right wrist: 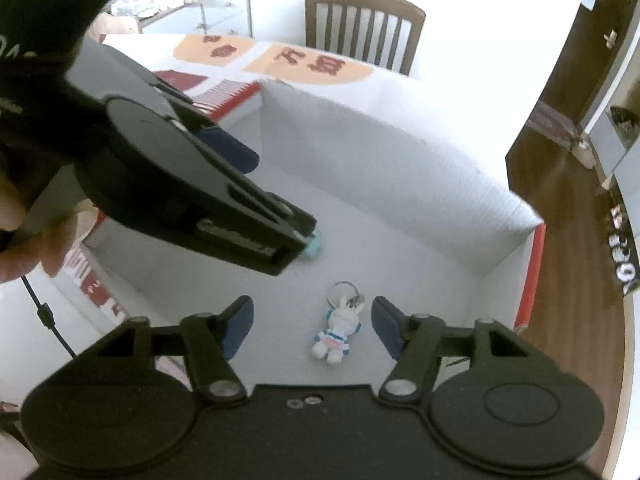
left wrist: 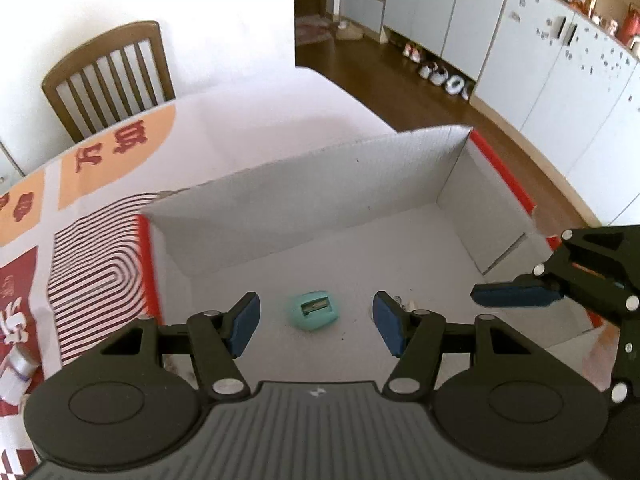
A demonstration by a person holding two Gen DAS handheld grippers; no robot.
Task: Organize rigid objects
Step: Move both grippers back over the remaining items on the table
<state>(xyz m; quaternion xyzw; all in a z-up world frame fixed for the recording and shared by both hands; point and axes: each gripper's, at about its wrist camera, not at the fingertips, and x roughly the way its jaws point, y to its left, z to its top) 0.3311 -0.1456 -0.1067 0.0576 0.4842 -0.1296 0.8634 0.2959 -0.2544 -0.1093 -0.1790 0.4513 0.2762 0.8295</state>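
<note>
Hovering with jaws spread, the left gripper (left wrist: 316,326) frames the small mint-green plastic sharpener (left wrist: 312,310) on the white cardboard box (left wrist: 320,184) floor: light, stiff, slick, best pinched across its flat sides. The right gripper (right wrist: 312,330), released, brackets the astronaut-bunny keychain (right wrist: 338,330).

Upside-down red Chinese characters, not legible, on the printed table cover (left wrist: 116,148).
</note>
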